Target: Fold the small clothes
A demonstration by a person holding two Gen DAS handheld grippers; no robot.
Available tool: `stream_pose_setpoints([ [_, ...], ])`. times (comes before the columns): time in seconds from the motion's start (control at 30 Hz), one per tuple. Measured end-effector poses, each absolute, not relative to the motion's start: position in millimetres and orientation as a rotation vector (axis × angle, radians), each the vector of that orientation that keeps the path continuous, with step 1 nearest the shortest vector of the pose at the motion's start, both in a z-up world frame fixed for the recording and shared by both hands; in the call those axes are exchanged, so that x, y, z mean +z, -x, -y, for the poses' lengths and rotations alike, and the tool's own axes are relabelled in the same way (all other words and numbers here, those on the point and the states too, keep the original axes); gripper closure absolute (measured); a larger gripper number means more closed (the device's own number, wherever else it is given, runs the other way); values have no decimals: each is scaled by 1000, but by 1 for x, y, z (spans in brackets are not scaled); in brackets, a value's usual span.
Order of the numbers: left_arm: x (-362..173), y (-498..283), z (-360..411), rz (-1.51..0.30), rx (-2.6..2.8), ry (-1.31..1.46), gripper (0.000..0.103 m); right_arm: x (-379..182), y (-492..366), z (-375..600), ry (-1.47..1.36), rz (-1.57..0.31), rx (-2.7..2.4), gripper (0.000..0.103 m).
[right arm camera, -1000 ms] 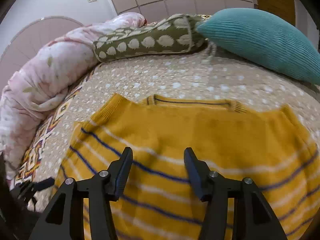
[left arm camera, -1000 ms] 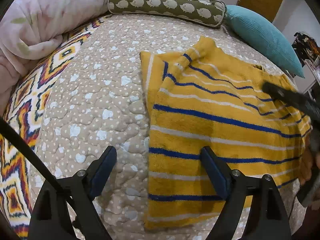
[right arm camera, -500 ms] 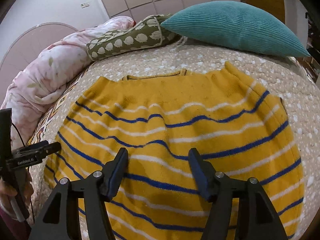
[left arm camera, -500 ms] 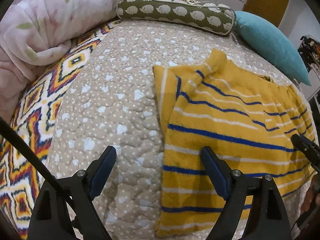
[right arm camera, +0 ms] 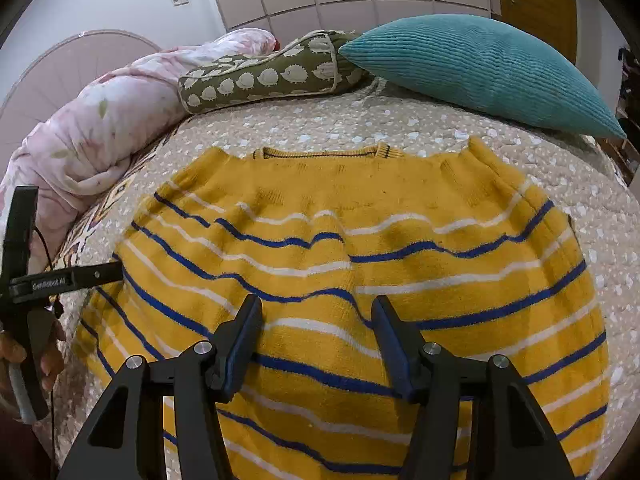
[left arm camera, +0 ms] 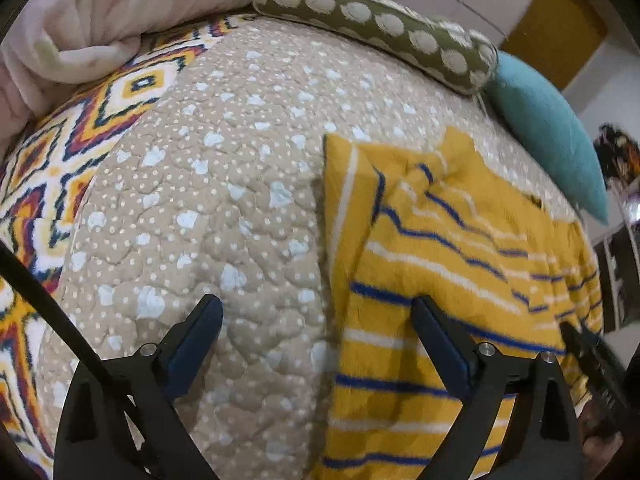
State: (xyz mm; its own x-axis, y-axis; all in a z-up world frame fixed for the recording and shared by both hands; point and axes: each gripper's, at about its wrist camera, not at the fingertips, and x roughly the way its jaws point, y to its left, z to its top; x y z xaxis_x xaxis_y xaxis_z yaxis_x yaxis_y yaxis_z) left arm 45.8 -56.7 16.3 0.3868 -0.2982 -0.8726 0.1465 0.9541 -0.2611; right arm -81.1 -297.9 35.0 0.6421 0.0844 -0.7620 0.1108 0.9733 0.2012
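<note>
While the quilted bedspread (right arm camera: 440,120) carries everything, no bin or basket shows. Yellow striped sweater (right arm camera: 360,240) lies flat on it w/ sleeves tucked over the body, collar toward the teal pillow (right arm camera: 480,72) & hedgehog bolster (right arm camera: 272,76), hem toward the cams; stripes run crosswise. Pink duvet (right arm camera: 100,128) bunched at far left. Right gripper (right arm camera: 316,340) hangs over the lower body, jaws spread, holding nothing. Left gripper (left arm camera: 316,344) straddles the sweater's left edge, jaws wide apart, empty.
</note>
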Motion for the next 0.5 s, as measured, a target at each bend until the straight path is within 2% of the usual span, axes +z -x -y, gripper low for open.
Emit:
stream_pose_setpoints([
  [0.33,12,-50,69,-1164,-356,200,6,44,75,304,-239,-831,-19,41],
  [0.4,10,-50,77,-1183,-411,201,7,39,68,308,-222,-833,-39,44],
  [0.43,8,-48,84,-1181,-426,182,8,36,65,310,-211,-837,-52,52],
  [0.5,9,-42,100,-1154,-434,97,25,29,60,314,-201,-844,-65,54],
])
